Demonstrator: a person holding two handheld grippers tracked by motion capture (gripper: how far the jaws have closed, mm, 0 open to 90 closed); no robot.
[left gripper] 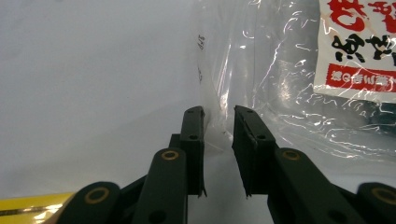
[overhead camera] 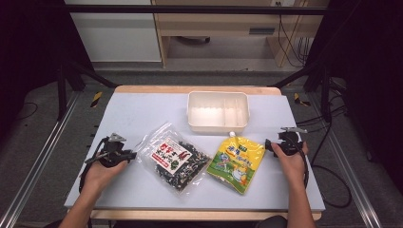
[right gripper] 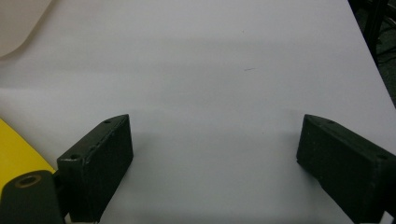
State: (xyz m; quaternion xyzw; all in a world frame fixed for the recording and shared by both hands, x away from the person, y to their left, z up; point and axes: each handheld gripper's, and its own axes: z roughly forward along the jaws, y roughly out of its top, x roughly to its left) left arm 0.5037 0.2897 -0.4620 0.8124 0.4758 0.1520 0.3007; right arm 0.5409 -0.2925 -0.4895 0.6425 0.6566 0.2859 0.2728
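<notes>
A clear bag (overhead camera: 173, 159) of dark dried food with a red-and-white label lies at the table's front middle. My left gripper (overhead camera: 132, 154) lies at the bag's left edge. In the left gripper view its jaws (left gripper: 218, 112) stand narrowly apart, with the clear bag's (left gripper: 289, 93) thin edge between them and a gap still showing. A yellow spouted pouch (overhead camera: 236, 161) lies to the right of the bag. My right gripper (overhead camera: 267, 145) rests just right of the pouch. Its jaws (right gripper: 215, 123) are wide open over bare table, the yellow pouch (right gripper: 14, 154) at their left.
A white divided tray (overhead camera: 218, 128) stands behind the two packs at the middle of the pale grey table (overhead camera: 142, 109); its corner (right gripper: 14, 23) appears in the right gripper view. Dark frame posts and cables flank the table.
</notes>
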